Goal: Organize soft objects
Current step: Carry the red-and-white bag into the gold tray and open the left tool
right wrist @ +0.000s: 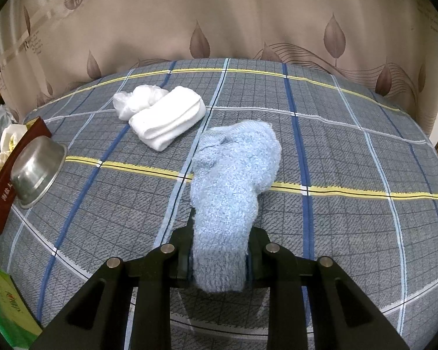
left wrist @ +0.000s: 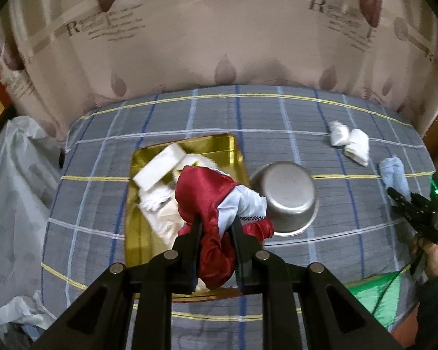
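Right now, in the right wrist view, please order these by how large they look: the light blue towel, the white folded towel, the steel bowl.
1. light blue towel, largest, though it sits nearest the camera in the right gripper, so this is unsure.
2. white folded towel
3. steel bowl, close to the white towel in apparent size.

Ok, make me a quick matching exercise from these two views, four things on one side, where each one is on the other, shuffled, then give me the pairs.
Things:
1. red satin cloth
2. light blue fuzzy towel
3. white folded towel
4. steel bowl

Places or states:
A. lying free on the plaid cover, beside a crumpled clear plastic bag
B. clamped in the right gripper
C. upside down next to the gold tray
D. clamped in the left gripper, above the gold tray

Pairs: 1-D, 2-B, 3-A, 4-C
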Available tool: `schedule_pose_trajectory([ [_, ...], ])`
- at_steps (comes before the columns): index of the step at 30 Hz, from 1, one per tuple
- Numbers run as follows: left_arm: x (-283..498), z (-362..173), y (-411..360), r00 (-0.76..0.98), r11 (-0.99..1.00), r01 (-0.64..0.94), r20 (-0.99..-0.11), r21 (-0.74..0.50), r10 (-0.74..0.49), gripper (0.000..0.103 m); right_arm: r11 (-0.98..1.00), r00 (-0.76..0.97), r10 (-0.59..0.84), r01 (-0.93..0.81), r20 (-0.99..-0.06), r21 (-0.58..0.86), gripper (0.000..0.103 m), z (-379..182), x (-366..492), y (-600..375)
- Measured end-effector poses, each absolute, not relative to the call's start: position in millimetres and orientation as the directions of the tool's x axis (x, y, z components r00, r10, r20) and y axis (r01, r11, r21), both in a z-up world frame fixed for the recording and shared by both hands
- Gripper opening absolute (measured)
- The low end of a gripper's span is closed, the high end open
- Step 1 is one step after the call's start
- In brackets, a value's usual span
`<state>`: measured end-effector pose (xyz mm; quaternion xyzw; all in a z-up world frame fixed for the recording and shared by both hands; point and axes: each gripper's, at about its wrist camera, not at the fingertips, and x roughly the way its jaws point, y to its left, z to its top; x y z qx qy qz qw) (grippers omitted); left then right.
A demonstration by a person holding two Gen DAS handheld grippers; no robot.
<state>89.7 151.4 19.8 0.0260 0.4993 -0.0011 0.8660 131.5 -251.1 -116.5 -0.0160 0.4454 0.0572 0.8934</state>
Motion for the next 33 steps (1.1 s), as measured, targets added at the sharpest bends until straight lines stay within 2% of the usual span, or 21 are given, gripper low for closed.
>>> schedule_pose_trajectory([
  [21,134,-15,217,0.457,0.982,-0.092,-0.87,0.163,0.187,0.018,0.993,0.597,0.086,-0.116,-0.798,0.021,0.024,-117,131,-250],
  [33,144,-62,218,0.38,0.987,-0.063,-0.911,0.15,0.163,0.02,0.993,0.596,0.085,-0.116,-0.798,0.019,0.024,-117,131,-249],
])
